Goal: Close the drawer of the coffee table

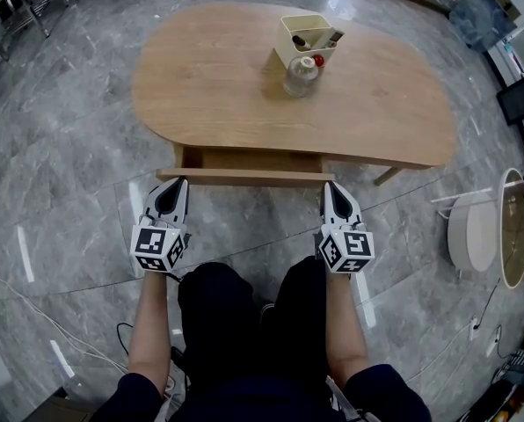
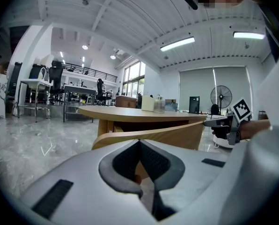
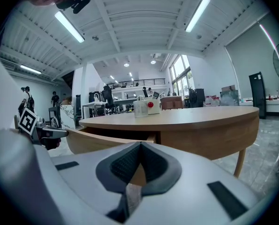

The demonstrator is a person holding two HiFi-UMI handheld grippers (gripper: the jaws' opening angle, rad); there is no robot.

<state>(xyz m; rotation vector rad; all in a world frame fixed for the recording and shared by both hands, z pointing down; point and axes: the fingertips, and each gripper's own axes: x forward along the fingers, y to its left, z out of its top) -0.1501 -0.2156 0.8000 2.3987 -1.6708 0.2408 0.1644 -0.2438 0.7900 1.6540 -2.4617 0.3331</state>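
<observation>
Drawer (image 1: 244, 177) is out from under the near edge of the coffee table (image 1: 200, 86), pulled partway, its long wooden front panel facing me. I have the left gripper (image 1: 180, 183) at the panel's left end and the right gripper (image 1: 331, 186) at its right end. Both noses are right up at the wood; the head view won't tell me whether they actually touch.

In the left gripper view the jaws are pressed together at the tips, with nothing between the pads and only drawer wood showing through the gap. The right gripper view shows the same: jaws tip to tip, empty.

On handling, I read this as a stiff, solid panel, not fragile, probably easy enough on its runners (no contents visible from here). I see no handle, so no pinch is called for, and closed jaws make a decent blunt pusher. I'd press on the front face, one gripper near each end, and push evenly. A drawer this wide may rack and jam if one side leads. The finish looks smooth and the tips could skid, so I'd keep them square to the face.

On the tabletop a glass jar (image 1: 301, 76) with a red lid stands just beside a cream box (image 1: 308, 35), well back from the near edge. A hard slam might rattle them, so I'd finish gently.
</observation>
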